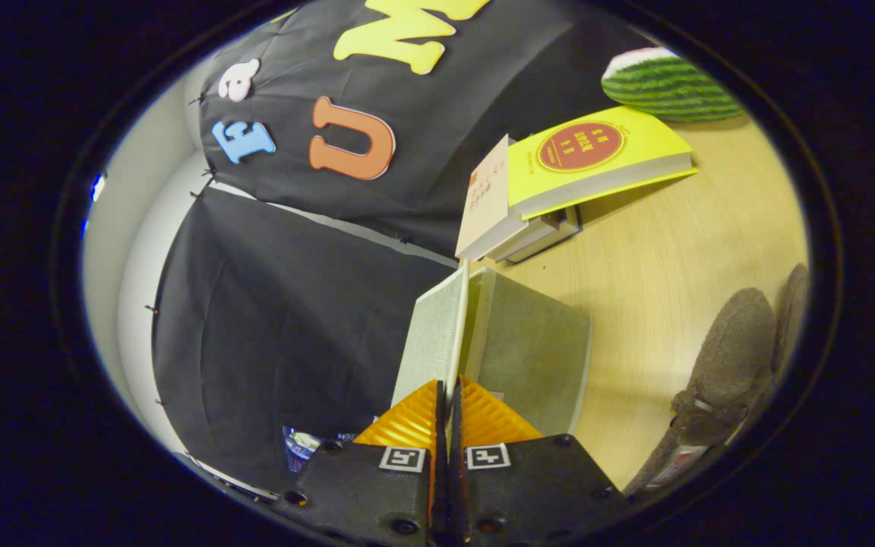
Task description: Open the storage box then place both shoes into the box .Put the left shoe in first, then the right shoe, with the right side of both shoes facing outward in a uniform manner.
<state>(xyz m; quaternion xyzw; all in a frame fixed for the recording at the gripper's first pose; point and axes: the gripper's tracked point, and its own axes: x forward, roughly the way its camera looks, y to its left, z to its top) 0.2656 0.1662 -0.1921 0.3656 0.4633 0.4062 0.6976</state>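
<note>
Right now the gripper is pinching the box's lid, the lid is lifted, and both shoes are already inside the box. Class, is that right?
One part is wrong: the shoes lie on the table beside the box, not inside it. The gripper view shows this. The rest holds: the gripper pinches the lid, which is lifted.

My fingers (pixel 449 395) pinch the storage box's lid (pixel 434 334) at lower centre; the storage box (pixel 536 357) sits just right of it. Books (pixel 559 182) lie above, a watermelon toy (pixel 665 83) upper right, shoes (pixel 734 365) far right, all on the table (pixel 673 266).
</note>
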